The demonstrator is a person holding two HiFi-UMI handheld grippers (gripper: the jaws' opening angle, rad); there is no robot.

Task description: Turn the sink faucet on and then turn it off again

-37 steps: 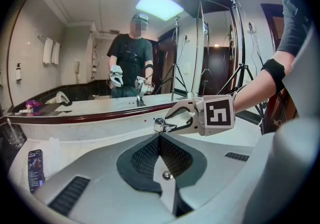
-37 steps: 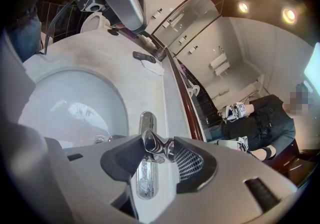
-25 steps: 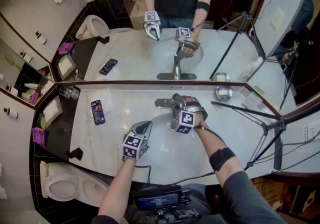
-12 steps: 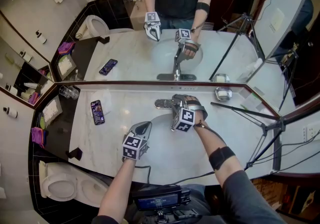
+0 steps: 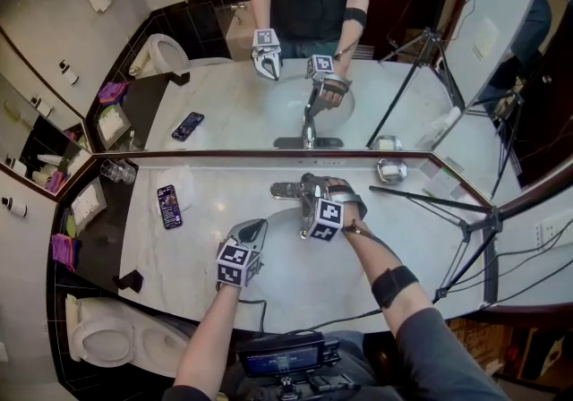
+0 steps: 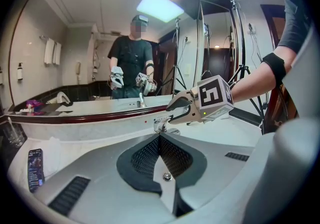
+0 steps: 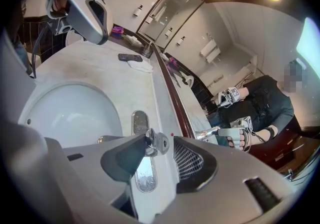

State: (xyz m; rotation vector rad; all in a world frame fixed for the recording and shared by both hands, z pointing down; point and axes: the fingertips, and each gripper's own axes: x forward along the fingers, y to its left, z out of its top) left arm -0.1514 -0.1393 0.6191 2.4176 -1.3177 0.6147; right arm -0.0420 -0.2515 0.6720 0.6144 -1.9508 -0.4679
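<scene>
I have my right gripper (image 7: 160, 141) over the faucet (image 5: 288, 188), at the middle of the head view just below the mirror's lower edge. In the right gripper view its jaws stand narrowly apart around the end of the chrome faucet handle (image 7: 160, 144). The pad on the left of the frame touches the handle, while a thin sliver of counter shows between the handle and the other pad. The white basin (image 7: 70, 113) fills the left of that view.

My left gripper (image 5: 254, 229) hangs to the lower left of the faucet, by the basin's edge. Its jaws are pressed flat together, with nothing between them, and point toward the faucet.

A phone (image 5: 167, 206) lies on the marble counter (image 5: 215, 198) at left centre. A glass (image 5: 116, 172) stands up-left of it, against the mirror.
</scene>
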